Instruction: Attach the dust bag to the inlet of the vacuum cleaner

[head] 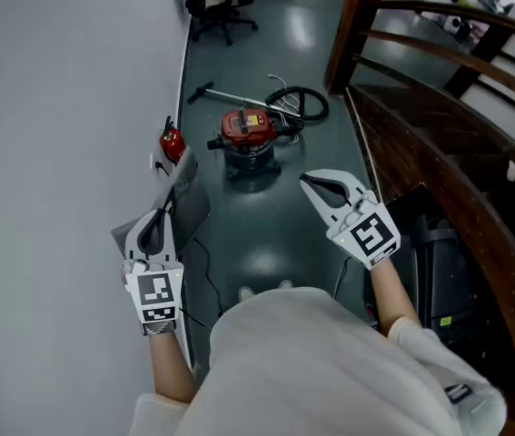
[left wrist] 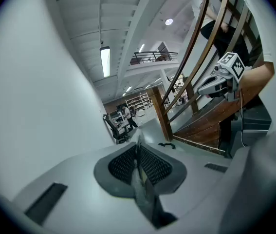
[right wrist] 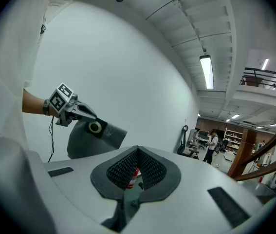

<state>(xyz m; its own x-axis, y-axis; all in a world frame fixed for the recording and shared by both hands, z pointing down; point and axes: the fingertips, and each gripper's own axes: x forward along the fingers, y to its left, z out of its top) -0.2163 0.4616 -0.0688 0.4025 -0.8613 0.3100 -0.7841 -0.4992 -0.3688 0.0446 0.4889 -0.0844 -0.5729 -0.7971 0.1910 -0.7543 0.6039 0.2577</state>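
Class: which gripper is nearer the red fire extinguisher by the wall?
Left. The left gripper, holding the dust bag, is close by the fire extinguisher along the wall; the right gripper is farther out over the floor.

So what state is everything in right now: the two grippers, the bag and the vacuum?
left gripper: shut on the edge of the dust bag.
right gripper: shut, holding nothing.
dust bag: held up in the air, not attached to the vacuum cleaner.
vacuum cleaner: upright on the floor ahead, red top on, touched by neither gripper.
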